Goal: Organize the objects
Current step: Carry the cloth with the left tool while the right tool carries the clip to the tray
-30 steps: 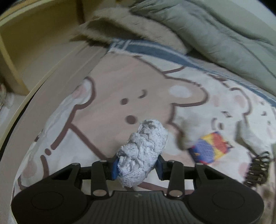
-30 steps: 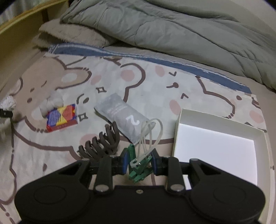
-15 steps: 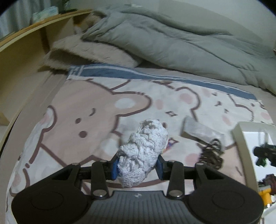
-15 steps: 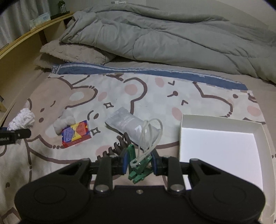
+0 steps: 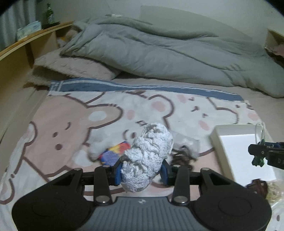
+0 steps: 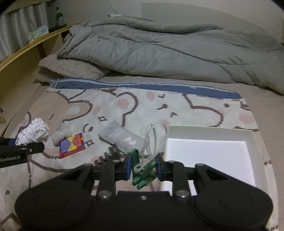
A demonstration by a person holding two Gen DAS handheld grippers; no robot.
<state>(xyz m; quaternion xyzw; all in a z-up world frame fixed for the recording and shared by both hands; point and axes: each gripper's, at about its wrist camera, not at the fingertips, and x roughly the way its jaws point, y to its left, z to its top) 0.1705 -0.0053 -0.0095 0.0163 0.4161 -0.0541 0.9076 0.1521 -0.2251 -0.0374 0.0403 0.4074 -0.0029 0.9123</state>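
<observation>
Both grippers loaded, both in the air over the bear blanket. Left gripper is clenched on a white rag, lifted clear of the bed. Right gripper is clamped tight on a green clip w/ pale loops sticking up out of it, hovering just left of the box's near-left corner.

Progress: white box sits at the right of the blanket and, in the right view, its floor looks bare, so nothing banked yet, I'd say. Early days. Two items are in hand and en route; the box looks like the drop spot, tho that's my guess from the task.

Left on the blanket, by count: 1 coloured packet, 1 small pale wad touching its top-left corner, 1 grey pouch marked "2", 1 dark claw clip just beside the pouch's near end, partly hidden behind the right gripper. That's 4 loose, plus 2 carried = 6 items, 1 box.

Left view also shows smth brown and smth pale at the box's near corner, too blurred to name or count.

Off-task: 1 grey duvet, 1 pillow, 1 bottle on the shelf.
</observation>
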